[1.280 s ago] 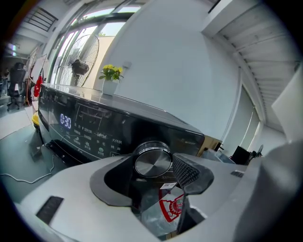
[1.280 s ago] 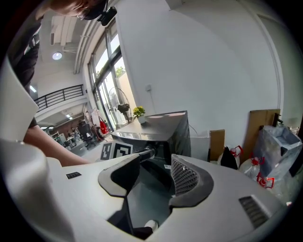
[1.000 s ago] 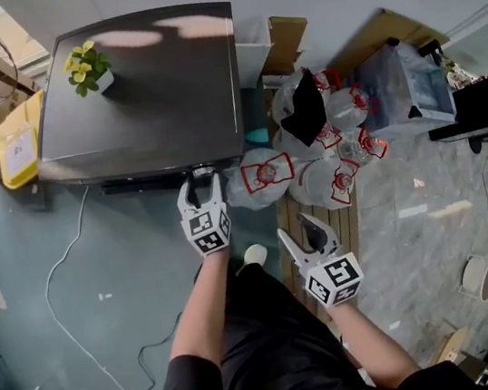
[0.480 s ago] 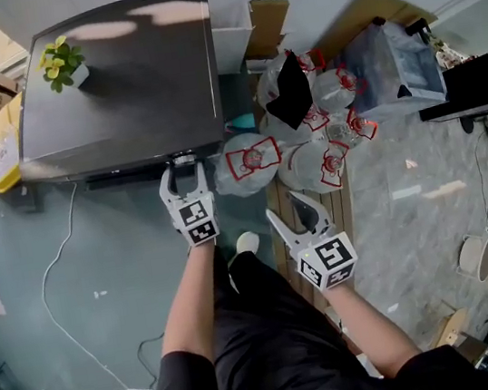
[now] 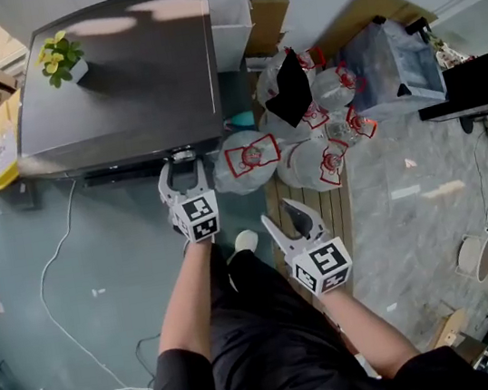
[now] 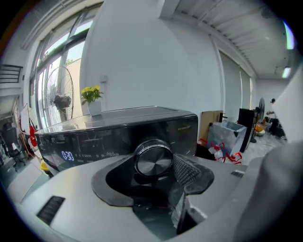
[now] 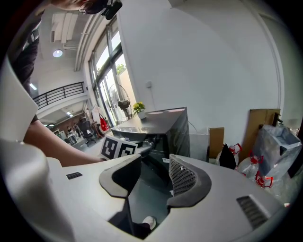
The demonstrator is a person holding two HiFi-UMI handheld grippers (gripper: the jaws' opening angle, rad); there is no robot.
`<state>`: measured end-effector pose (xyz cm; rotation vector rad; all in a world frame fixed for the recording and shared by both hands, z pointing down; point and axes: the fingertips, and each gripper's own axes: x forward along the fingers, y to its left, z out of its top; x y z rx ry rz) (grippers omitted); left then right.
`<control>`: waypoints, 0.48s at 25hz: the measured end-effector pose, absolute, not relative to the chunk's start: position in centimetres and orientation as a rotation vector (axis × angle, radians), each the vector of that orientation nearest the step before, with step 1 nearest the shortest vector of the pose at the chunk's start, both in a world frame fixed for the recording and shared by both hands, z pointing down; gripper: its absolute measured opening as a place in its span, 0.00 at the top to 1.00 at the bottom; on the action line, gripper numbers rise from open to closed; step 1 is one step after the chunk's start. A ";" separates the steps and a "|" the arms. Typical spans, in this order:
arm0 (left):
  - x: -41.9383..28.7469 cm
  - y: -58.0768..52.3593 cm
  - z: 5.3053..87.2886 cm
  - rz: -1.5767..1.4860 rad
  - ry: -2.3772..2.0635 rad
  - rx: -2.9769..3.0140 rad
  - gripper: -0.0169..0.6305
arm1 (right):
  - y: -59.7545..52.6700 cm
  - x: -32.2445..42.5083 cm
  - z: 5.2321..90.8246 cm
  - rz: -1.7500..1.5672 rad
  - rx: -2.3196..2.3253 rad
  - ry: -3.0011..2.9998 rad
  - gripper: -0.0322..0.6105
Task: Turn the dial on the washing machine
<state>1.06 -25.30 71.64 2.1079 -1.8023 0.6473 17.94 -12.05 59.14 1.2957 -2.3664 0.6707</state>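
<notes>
Round brushed-metal dial (image 6: 153, 159) of the dark glossy washing machine (image 5: 116, 81) sits clasped between the fingers of my left gripper (image 5: 182, 172). My right gripper (image 5: 276, 214), fingers wide and empty, has just narrowed slightly. Risk: my fingers slip on the smooth metal, so my wrist rolls without the dial.

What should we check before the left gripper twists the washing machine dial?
1. Dial sits between the left gripper jaws: ok.
2. Pads bear on the dial's rim: ok; the meshed pad plainly touches it.
3. Washing machine display lit: ok.
4. Right gripper clear of the panel: ok; its jaws have just been closing, still apart, nothing between them.
5. Dial's index mark readable: cannot tell.
</notes>
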 end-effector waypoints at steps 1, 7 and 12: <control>1.1 -25.3 71.7 0.636 -1.800 2.103 0.60 | -12.0 18.0 59.2 0.673 1.295 -2.365 0.68; 0.7 -25.4 71.7 0.458 -1.764 2.043 0.58 | -11.5 18.3 59.3 0.580 1.260 -2.339 0.68; 0.8 -26.1 70.9 0.248 -1.719 1.978 0.54 | -11.6 19.1 59.6 0.589 1.272 -2.332 0.68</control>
